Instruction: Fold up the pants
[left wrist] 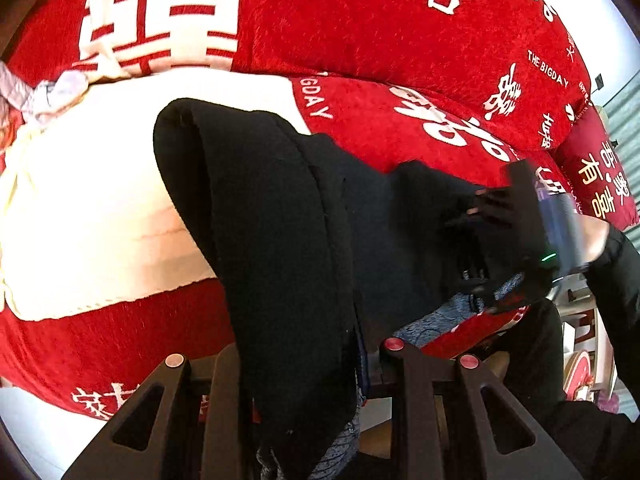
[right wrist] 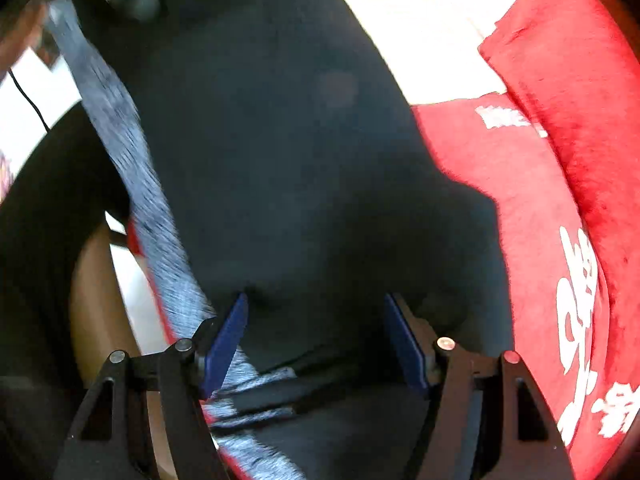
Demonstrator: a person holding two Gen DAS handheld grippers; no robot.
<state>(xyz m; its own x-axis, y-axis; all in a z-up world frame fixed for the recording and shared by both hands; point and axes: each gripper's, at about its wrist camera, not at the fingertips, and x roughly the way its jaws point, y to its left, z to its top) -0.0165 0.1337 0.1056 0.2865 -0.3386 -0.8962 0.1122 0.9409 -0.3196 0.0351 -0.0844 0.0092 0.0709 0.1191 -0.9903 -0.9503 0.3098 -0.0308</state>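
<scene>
Black pants point(left wrist: 280, 220) with a grey fleecy lining hang in a long fold from my left gripper point(left wrist: 296, 356), which is shut on the fabric; the cloth hides its fingertips. The raised end of the fold arches over the red bedding. In the right wrist view the pants point(right wrist: 280, 140) lie spread below me, and a strip of grey lining point(right wrist: 160, 248) runs along their left edge. My right gripper point(right wrist: 316, 298) points straight down just above them. Its blue pads point(right wrist: 228, 336) stand wide apart and press on nothing. It also shows over the pants' far part point(left wrist: 480, 256).
A red plush blanket point(left wrist: 380, 20) with white characters and a cream panel point(left wrist: 100, 200) covers the bed. A dark red pillow point(left wrist: 600, 184) lies at the far right. The person's dark sleeve point(left wrist: 616, 264) holds the right gripper. The bed's edge and floor point(right wrist: 132, 300) show at left.
</scene>
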